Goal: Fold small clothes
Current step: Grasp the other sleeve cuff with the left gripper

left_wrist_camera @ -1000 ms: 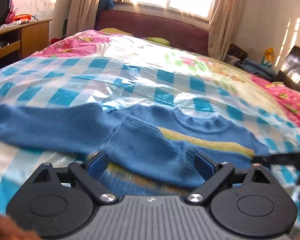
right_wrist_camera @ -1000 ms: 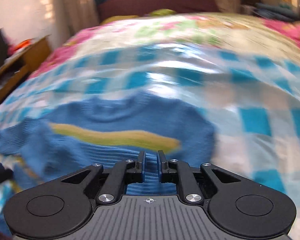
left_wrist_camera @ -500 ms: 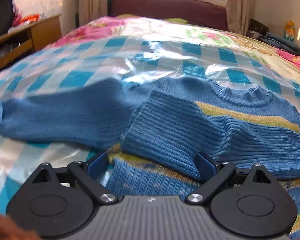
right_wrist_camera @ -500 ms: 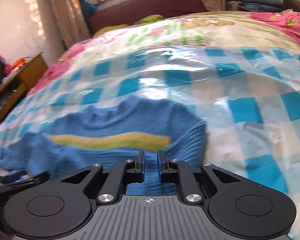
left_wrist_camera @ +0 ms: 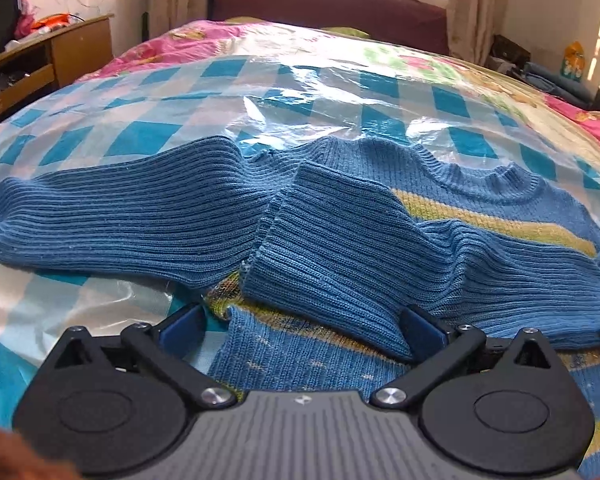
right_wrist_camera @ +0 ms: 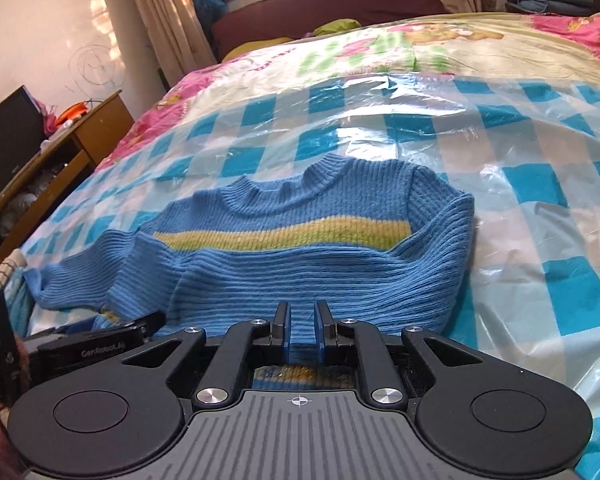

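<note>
Blue sweater (right_wrist_camera: 300,248) flat on the checked plastic sheet (right_wrist_camera: 540,184), one sleeve (left_wrist_camera: 332,256) already across the chest. Right gripper (right_wrist_camera: 300,326) pinching that sleeve's cuff; left gripper (left_wrist_camera: 300,320) just opening wide, empty. Best laid down flat, unbunched, before letting go.

Ribbed knit wool sweater (left_wrist_camera: 320,240) on glossy, crinkled plastic sheet (left_wrist_camera: 300,96)

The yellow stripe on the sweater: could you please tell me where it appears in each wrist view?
Left wrist view: the yellow stripe runs at centre right, slanting down towards the right edge, below the collar.
Right wrist view: the stripe lies level across the middle, below the collar.
Shared landmark: the wooden desk at the left.
</note>
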{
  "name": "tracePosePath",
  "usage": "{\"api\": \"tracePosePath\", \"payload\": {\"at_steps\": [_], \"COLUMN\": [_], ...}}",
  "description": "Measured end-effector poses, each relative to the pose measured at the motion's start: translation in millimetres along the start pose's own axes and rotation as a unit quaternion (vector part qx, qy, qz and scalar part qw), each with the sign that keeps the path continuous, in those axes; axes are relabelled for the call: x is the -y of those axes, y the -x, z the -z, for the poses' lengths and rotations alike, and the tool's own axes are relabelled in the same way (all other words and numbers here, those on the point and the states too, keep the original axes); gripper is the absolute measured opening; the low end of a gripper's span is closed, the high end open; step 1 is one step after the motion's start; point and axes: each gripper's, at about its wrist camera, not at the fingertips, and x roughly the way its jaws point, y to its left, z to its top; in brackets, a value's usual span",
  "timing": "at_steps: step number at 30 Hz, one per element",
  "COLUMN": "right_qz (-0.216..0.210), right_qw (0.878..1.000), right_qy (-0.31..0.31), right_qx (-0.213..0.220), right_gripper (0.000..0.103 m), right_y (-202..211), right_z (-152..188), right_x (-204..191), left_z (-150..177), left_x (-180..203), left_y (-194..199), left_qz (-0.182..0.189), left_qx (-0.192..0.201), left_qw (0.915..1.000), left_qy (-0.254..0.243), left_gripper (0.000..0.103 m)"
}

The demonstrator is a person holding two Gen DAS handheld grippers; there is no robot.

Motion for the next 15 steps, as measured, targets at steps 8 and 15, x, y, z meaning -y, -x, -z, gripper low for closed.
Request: {"api": "tracePosePath", "payload": {"at_steps": [8,15], "right_qz": [-0.033,-0.073], "right_qw": [0.999,0.997], "right_qy": [0.016,0.030], "right_qx": [0.005,-0.006], "right_gripper": [0.015,0.015], "right_y": [11.0,2.8], "right_z": [3.5,7.1], "right_x": [-19.7,-52.2], "left_z": [-7.1,-0.6], "left_x": [-69.6,-168.1], "left_y": [58.0,62.2], "left_qz": [-0.057,-0.153], "left_qx": [0.090,0.112], "left_qw": [0.9911,0.9628], "left_qy": [0.079,0.193], "left_gripper": [0.103,0.100]}}
